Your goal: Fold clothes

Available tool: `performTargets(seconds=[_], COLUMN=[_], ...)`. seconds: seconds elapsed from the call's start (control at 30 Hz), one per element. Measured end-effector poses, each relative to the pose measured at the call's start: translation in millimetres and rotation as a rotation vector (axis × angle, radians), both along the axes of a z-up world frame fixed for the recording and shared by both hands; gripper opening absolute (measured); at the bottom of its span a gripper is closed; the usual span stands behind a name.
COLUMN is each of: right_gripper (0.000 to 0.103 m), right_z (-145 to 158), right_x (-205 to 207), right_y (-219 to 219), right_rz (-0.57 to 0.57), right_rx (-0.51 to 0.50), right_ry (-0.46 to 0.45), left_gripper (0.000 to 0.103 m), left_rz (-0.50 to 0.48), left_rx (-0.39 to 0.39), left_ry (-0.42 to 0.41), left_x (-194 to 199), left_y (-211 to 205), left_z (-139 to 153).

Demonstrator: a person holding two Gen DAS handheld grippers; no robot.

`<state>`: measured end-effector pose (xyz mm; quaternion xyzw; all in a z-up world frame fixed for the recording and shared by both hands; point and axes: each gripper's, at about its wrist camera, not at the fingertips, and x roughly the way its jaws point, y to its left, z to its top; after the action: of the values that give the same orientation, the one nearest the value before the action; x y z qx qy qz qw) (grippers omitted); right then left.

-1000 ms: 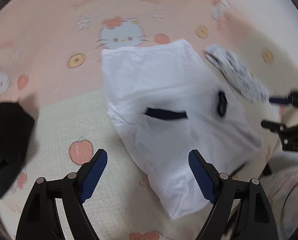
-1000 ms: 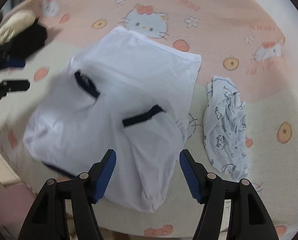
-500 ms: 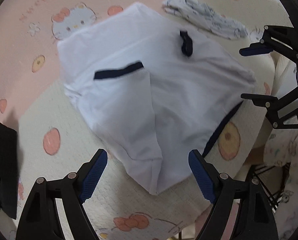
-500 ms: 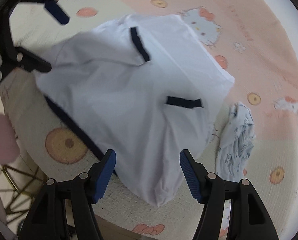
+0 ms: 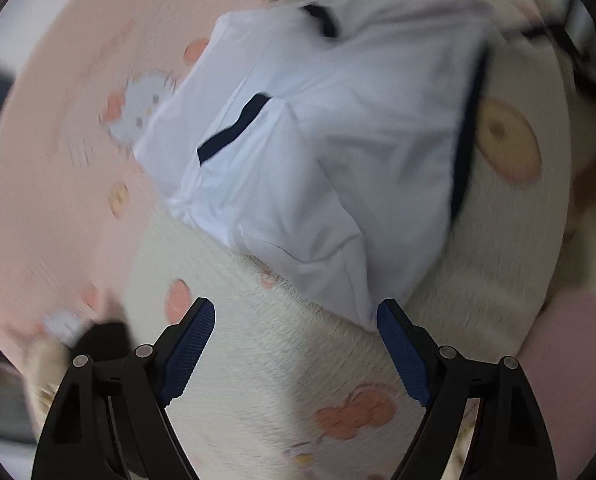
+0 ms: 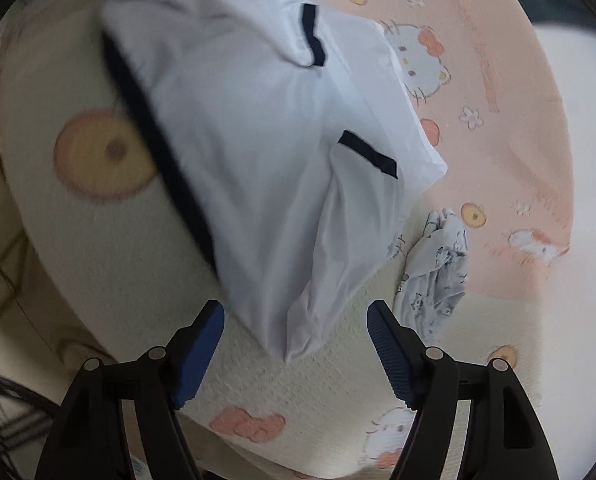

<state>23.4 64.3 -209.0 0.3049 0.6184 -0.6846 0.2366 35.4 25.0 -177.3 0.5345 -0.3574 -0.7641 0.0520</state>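
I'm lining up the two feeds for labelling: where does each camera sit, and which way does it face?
Left wrist: sits on the left claw, looking forward and down at the white shirt on the blanket; both open fingers show.
Right wrist: sits on the right claw, facing the white shirt from another side; both open fingers show, with a small printed garment to the right.
Shared: shirt, blanket and, blurred in the left view, the printed garment.

We see a pink and cream blanket (image 6: 498, 128) with cartoon cats, and a small printed cloth (image 6: 438, 276) lying on it.
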Motion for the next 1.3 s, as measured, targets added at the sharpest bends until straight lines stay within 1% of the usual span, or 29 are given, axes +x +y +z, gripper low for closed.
performTargets(seconds=[0.03,0.13,0.2,0.27,0.33,0.4,0.5,0.67,0.73,0.8,0.83,0.87,0.93,0.97,1.07,1.1,1.2,1.23,1.3], right_gripper=[0.073,0.074,0.074,0.074,0.074,0.077,0.081,0.081,0.081,0.082,0.082,0.082,0.082,0.082,0.082,0.082,0.082,0.082,0.082], right_z=[-3,-15,-22,-27,-28,-27,-26,-21,-23,-29,-31,-32,-34,-35,-37,-38,-35,-35,-35], right_x=[3,11,16,18,17,12,5,-3,-3,-3,-4,-3,-2,-4,-12,-14,-18,-19,-15], right_y=[2,4,4,4,4,3,1,-11,-17,-20,-21,-19,-13,-7,12,18,21,19,14], right_rz=[0.011,0.051,0.074,0.086,0.086,0.076,0.064,0.066,0.096,0.132,0.148,0.167,0.173,0.167,0.145,0.141,0.101,0.098,0.129], right_rx=[0.017,0.088,0.130,0.148,0.151,0.140,0.114,0.062,0.053,0.077,0.089,0.096,0.112,0.125,0.163,0.170,0.144,0.143,0.151], right_ry=[0.017,0.090,0.139,0.166,0.176,0.171,0.177,0.172,0.207,0.254,0.277,0.294,0.310,0.314,0.333,0.346,0.343,0.342,0.355], left_gripper=[0.083,0.083,0.083,0.083,0.083,0.084,0.089,0.090,0.090,0.091,0.095,0.097,0.097,0.097,0.097,0.097,0.097,0.097,0.097], left_rz=[-0.058,-0.186,-0.258,-0.299,-0.317,-0.312,-0.291,-0.230,-0.226,-0.231,-0.243,-0.255,-0.266,-0.264,-0.210,-0.195,-0.211,-0.232,-0.283], left_rx=[-0.049,-0.139,-0.231,-0.294,-0.328,-0.332,-0.323,-0.303,-0.318,-0.343,-0.361,-0.378,-0.419,-0.426,-0.386,-0.383,-0.413,-0.433,-0.469], left_ry=[0.000,-0.014,0.018,0.036,0.045,0.056,0.070,0.106,0.125,0.141,0.147,0.154,0.147,0.142,0.120,0.116,0.136,0.146,0.171], left_x=[7,22,29,33,34,30,19,-8,-16,-22,-22,-21,-15,-12,-6,-5,-4,-4,-7], left_y=[9,28,41,49,53,53,52,58,62,64,64,63,55,51,33,28,31,36,48], left_z=[-4,-19,-29,-35,-38,-38,-35,-32,-33,-35,-36,-37,-40,-40,-35,-35,-38,-39,-41])
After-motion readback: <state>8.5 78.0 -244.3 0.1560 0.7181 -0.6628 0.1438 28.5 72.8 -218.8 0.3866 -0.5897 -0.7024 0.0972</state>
